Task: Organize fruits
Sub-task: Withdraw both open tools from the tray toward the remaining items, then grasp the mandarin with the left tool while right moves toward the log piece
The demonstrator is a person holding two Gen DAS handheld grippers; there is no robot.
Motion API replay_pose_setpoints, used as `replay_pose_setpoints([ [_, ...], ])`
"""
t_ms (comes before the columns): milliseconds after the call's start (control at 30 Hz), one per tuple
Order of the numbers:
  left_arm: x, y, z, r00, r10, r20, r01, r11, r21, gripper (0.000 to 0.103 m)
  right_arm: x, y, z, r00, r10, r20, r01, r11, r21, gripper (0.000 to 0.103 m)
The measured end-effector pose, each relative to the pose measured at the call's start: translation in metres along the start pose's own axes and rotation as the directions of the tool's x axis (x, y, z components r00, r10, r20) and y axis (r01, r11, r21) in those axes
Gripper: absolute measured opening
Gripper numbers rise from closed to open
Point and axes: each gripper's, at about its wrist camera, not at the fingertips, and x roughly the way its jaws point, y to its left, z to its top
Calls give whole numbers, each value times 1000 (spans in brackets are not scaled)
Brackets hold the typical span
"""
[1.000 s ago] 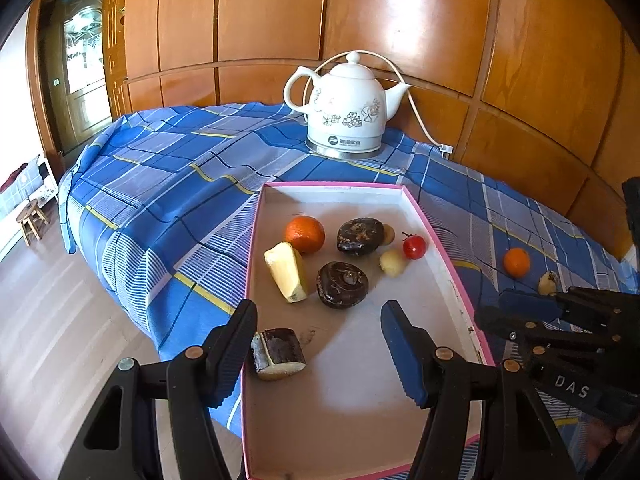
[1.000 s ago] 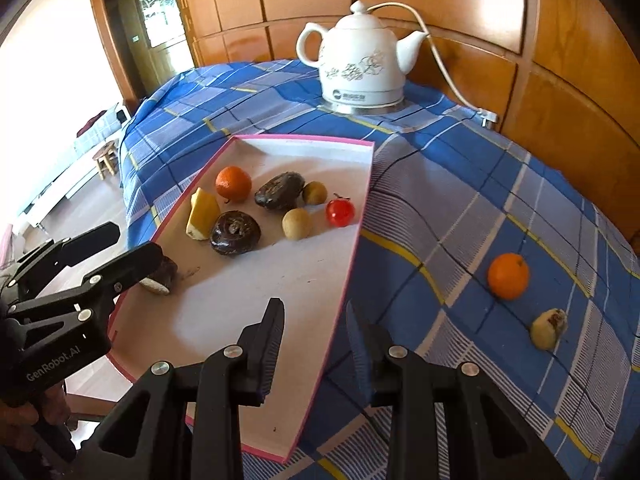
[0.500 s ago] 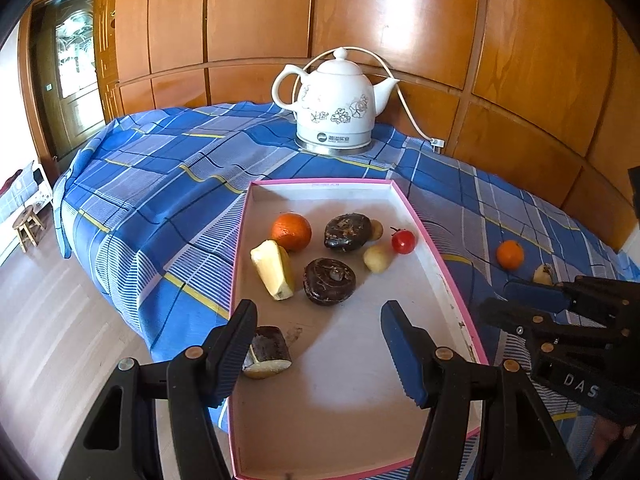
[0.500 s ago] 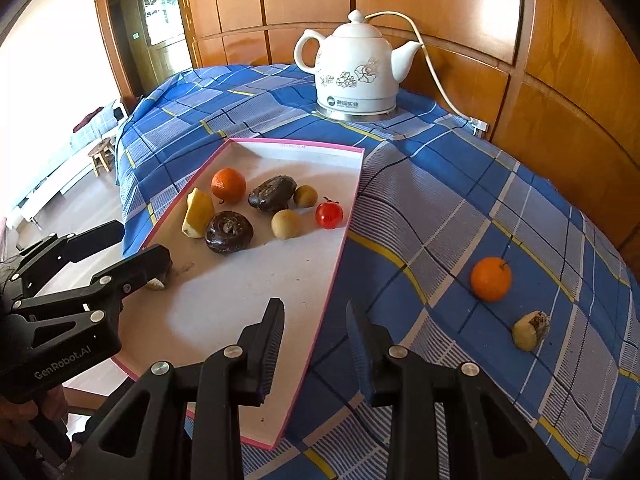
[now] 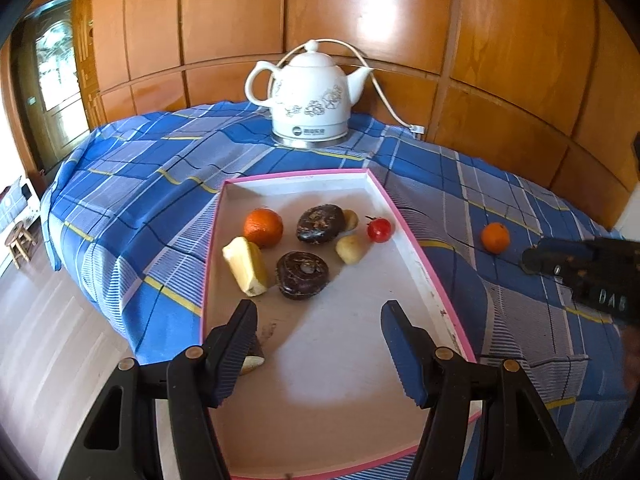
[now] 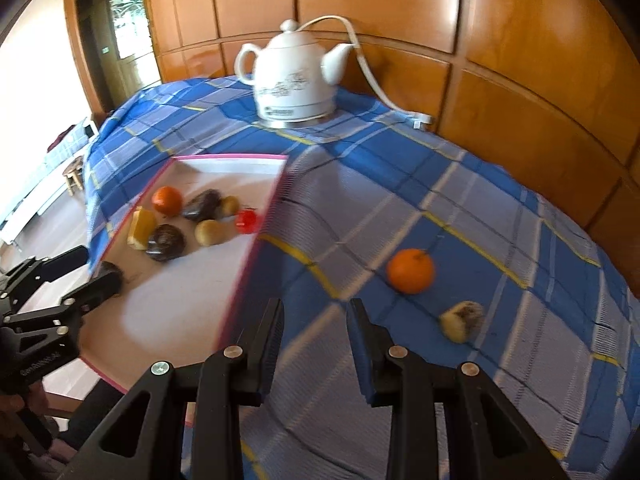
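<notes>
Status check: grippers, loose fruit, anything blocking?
Both grippers empty, left gripper over tray, right gripper over cloth. Orange and pale piece outside tray. Nothing blocking.

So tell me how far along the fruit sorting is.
Mostly done: eight pieces lie in the pink-rimmed tray. In hand: nothing; the left hand-held gripper and right hand-held gripper are empty. Left: the orange and pale fruit on the cloth.
</notes>
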Motion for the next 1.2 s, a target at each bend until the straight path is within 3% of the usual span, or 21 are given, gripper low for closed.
replay_pose_setpoints([
  [233,5,-11,-1,1000,-20,-21,20,999,29,65,-9,-62,-6,995,-94,-35,96,994,59,33],
  [500,6,-32,8,998,-64,-27,66,993,97,65,-19,-136,-16,974,-210,-90,219,969,112,33],
  [633,11,-53,18,992,-117,-46,122,984,128,65,-13,-175,-31,968,-221,-115,241,948,206,33],
  [733,18,-73,26,987,-149,-64,157,976,153,65,-5,-197,-46,972,-184,-149,223,922,316,33],
  [933,32,-110,34,979,-183,-86,197,958,210,65,-4,-203,-44,971,-176,-162,222,914,340,33],
  [1200,62,-146,50,968,-215,-132,242,939,243,65,-1,-191,-40,974,-161,-159,203,932,300,33],
])
